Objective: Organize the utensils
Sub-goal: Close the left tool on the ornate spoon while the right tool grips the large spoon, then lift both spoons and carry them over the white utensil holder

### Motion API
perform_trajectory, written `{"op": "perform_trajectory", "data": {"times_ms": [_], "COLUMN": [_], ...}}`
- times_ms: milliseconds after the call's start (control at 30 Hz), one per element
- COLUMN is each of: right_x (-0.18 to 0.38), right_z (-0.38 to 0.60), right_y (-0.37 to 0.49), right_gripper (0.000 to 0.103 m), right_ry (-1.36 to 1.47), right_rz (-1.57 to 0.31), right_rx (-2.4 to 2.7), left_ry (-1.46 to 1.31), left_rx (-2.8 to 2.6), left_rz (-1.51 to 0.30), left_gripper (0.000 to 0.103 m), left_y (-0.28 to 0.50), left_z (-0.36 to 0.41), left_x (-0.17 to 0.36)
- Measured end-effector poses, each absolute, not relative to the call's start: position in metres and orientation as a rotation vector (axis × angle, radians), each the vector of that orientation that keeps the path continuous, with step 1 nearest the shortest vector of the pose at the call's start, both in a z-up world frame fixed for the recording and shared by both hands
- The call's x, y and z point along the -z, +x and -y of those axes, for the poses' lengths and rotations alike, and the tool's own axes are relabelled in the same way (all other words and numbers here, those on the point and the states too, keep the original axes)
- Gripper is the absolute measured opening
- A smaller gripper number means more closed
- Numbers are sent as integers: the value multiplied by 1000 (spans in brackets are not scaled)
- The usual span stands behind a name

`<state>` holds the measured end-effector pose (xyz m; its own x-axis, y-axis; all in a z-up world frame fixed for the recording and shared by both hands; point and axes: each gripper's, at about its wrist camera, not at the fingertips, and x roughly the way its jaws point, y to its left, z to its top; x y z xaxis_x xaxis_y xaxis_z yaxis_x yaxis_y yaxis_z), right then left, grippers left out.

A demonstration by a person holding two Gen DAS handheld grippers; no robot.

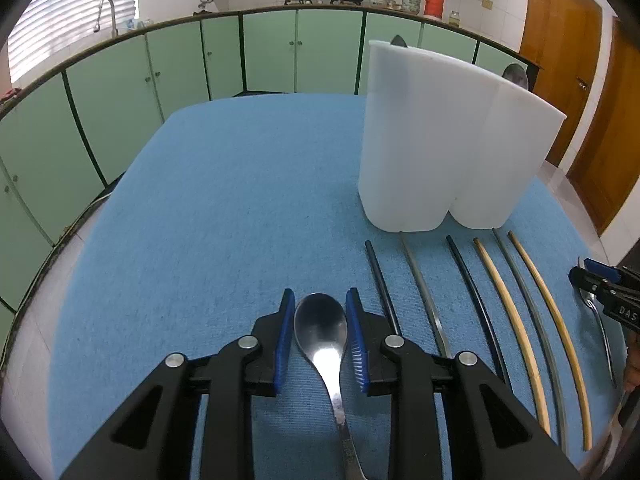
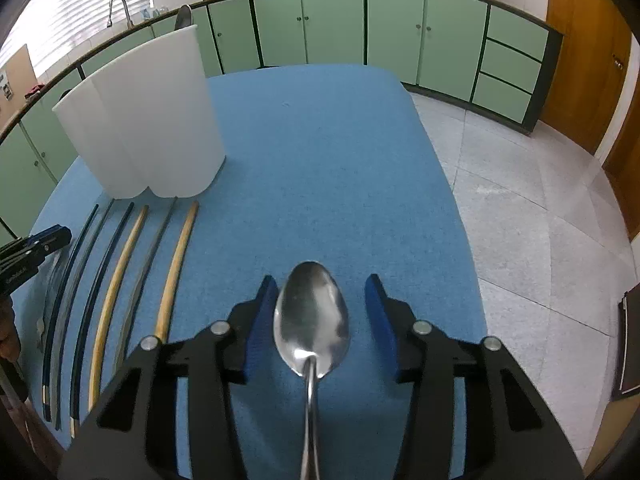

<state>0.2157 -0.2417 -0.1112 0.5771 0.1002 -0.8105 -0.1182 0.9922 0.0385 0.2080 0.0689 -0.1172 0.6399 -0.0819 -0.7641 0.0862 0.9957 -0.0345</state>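
Both hands are at the pick-up step. The left gripper (image 1: 320,336) has its jaws drawn narrow around the bowl of a small shiny steel spoon (image 1: 322,330) lying on the blue cloth-covered worktop (image 1: 224,208); the pads look to touch or nearly touch its edges, so a firm grip is likely but not certain. The right gripper (image 2: 322,324) straddles a larger steel spoon (image 2: 312,316), jaws partly open, one pad close against it, the other apart. Ahead of the jaws stands the tall white plastic lobed utensil holder (image 1: 440,140); six chopsticks (image 1: 516,312) lie between the grippers. Next: finish closing, lift, carry to the holder.
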Motion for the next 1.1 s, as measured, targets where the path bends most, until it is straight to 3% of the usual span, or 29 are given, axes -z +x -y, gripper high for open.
{"op": "perform_trajectory", "data": {"times_ms": [133, 367, 633, 1100], "right_x": [110, 98, 59, 12], "right_z": [238, 239, 237, 238], "right_y": [216, 202, 169, 162], "right_gripper": [34, 33, 33, 33], "right_ry": [-39, -17, 3, 58], "right_rz": [-948, -870, -654, -512], "right_rx": [-135, -157, -215, -284], "left_ry": [4, -10, -64, -104], "left_rx": [94, 95, 95, 115], "left_rz": [-863, -823, -707, -541], "left_gripper": [26, 26, 26, 26], "left_y": [207, 200, 185, 167], "left_z": [-69, -74, -85, -92], "left_x": [115, 105, 82, 49]}}
